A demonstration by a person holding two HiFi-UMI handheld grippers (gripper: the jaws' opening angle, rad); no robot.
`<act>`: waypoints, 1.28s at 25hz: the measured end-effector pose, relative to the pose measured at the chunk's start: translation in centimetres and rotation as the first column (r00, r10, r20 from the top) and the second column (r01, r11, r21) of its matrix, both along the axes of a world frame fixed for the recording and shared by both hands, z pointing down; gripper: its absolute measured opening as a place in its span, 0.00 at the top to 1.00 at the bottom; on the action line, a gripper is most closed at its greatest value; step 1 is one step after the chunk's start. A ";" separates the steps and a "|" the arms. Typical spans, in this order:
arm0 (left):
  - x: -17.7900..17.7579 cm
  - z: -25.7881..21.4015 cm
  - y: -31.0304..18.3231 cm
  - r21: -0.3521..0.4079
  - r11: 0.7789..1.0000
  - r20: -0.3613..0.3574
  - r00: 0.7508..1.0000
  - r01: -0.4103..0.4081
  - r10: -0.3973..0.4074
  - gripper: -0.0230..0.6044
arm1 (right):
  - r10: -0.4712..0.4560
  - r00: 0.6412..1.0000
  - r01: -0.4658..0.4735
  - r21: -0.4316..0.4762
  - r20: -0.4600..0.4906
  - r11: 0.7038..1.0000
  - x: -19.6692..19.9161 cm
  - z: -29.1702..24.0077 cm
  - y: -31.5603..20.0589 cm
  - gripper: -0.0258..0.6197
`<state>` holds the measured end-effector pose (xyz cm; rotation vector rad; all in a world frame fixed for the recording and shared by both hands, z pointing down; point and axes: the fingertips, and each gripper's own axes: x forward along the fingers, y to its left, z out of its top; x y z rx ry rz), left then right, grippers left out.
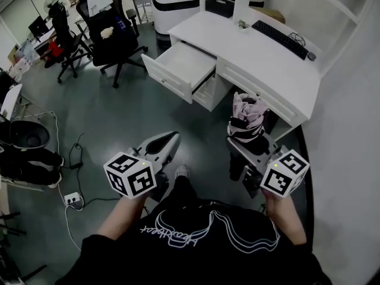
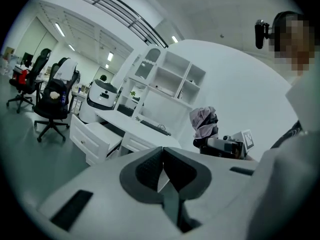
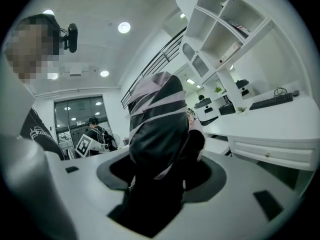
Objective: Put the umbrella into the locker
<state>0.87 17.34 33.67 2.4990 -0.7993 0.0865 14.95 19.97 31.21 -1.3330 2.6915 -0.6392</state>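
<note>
Carry phase. The right gripper (image 1: 244, 141) pinches the folded umbrella (image 3: 157, 129) low down, with the bundled canopy sticking out past the jaws. The left gripper (image 2: 162, 170) is empty, jaws pressed together. Nothing is stowed yet.

Next: take the umbrella to an open compartment. I can't pick out a locker. The open drawer (image 1: 181, 70) in the white desk (image 1: 267, 70) looks like the likely target and is well apart from the umbrella. The floor between looks free. The keyboard (image 1: 279, 38) on the desk and the office chair (image 1: 110, 31) far left are out of the way.
</note>
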 end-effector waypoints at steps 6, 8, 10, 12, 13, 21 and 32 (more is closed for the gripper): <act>-2.3 1.7 -10.9 -0.064 0.998 -0.011 1.000 -0.021 0.021 0.95 | 0.011 1.000 -0.012 -0.068 -0.011 0.998 -2.0 1.5 -10.5 0.55; -3.5 2.3 -15.3 -0.068 0.997 -0.004 1.000 -0.024 0.024 0.95 | 0.014 1.000 -0.015 -0.093 -0.013 0.996 -3.0 2.2 -14.6 0.55; -4.7 2.7 -19.3 -0.080 0.996 -0.009 1.000 -0.031 0.030 0.95 | 0.021 1.000 -0.022 -0.120 -0.011 0.993 -3.8 3.3 -18.3 0.55; -5.1 2.9 -21.6 -0.088 0.995 -0.026 0.999 -0.046 0.044 0.95 | 0.027 1.000 -0.028 -0.148 -0.010 0.989 -4.2 4.3 -20.5 0.55; -5.2 3.0 -22.4 -0.089 0.995 -0.034 0.998 -0.053 0.050 0.95 | 0.026 1.000 -0.028 -0.161 -0.013 0.987 -4.4 4.8 -21.4 0.55; -6.8 4.0 -29.8 -0.096 0.993 -0.026 0.998 -0.065 0.063 0.95 | 0.035 0.999 -0.040 -0.193 -0.028 0.980 -6.0 6.6 -29.5 0.55; -7.6 5.5 -35.5 -0.122 0.992 -0.026 0.999 -0.027 0.024 0.95 | -0.059 0.991 0.035 -0.190 -0.122 0.981 -7.5 7.6 -39.1 0.55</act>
